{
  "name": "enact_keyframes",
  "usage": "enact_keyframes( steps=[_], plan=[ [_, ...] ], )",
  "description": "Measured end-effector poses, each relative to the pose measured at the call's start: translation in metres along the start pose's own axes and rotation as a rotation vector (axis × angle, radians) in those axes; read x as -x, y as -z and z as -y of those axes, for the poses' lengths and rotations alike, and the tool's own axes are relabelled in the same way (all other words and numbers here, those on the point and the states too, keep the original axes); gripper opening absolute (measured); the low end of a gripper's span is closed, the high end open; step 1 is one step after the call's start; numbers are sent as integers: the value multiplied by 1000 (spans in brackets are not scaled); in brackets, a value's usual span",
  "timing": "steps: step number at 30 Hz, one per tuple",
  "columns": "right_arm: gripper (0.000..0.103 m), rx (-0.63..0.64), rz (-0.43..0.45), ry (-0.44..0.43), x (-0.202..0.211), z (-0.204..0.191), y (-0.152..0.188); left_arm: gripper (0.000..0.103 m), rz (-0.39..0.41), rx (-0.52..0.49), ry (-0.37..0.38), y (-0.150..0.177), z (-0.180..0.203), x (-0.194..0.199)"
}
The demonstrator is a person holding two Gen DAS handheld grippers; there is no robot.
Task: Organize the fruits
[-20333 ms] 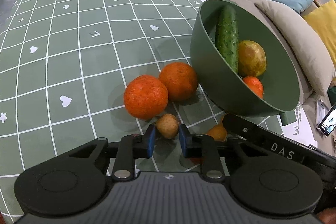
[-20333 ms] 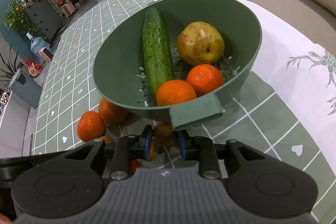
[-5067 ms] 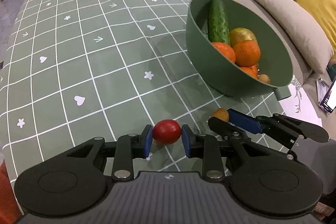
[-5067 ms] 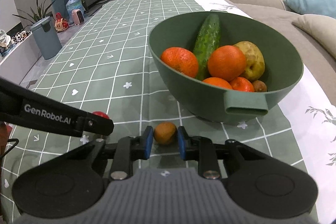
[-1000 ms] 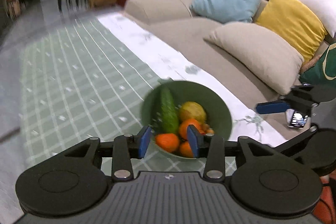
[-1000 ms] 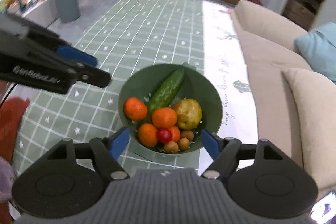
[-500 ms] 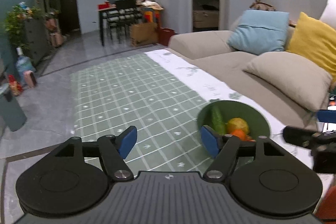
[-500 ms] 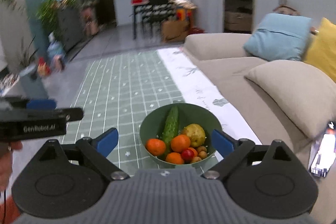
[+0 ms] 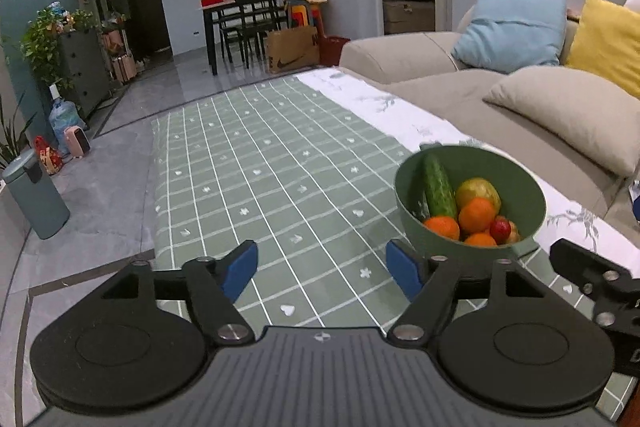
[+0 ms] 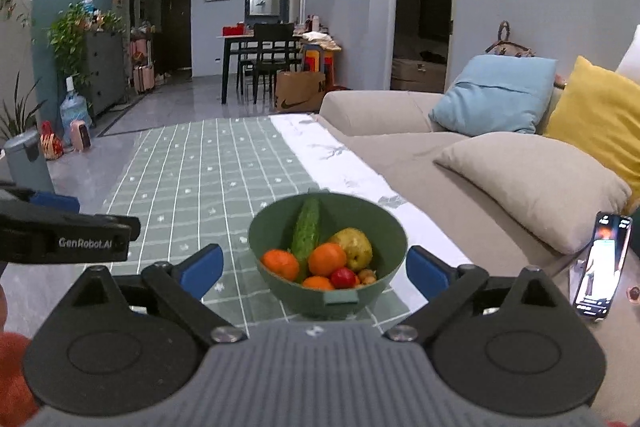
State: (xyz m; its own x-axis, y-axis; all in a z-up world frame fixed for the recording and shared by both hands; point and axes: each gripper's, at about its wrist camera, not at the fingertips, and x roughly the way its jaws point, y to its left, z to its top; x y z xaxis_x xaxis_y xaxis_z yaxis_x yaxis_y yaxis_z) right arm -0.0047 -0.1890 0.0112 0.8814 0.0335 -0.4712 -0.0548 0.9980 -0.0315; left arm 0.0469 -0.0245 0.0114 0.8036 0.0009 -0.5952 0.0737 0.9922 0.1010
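home living room | sofa (image 10: 400,123) | cushions (image 10: 492,95) | dining table (image 10: 256,43)

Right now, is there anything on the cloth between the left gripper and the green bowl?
No. In the left wrist view, only bare checked tablecloth lies between the open left gripper and the green bowl.

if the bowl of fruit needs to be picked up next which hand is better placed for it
Probably the right. The right hand-held gripper is open with the green bowl framed squarely between its fingers. The left hand-held gripper, also open and empty, points at bare tablecloth, with the bowl off to its right.
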Motion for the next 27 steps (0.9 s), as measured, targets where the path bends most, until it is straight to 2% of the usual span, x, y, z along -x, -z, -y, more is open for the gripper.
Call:
enact_keyframes(
  steps=[10, 27],
  plan=[
    [94, 16, -37, 7, -23, 4, 19, 88, -121, -32, 28, 15, 15, -23],
    [94, 7, 2, -13, -13, 4, 20, 88, -129, -40, 21, 17, 16, -22]
  ],
)
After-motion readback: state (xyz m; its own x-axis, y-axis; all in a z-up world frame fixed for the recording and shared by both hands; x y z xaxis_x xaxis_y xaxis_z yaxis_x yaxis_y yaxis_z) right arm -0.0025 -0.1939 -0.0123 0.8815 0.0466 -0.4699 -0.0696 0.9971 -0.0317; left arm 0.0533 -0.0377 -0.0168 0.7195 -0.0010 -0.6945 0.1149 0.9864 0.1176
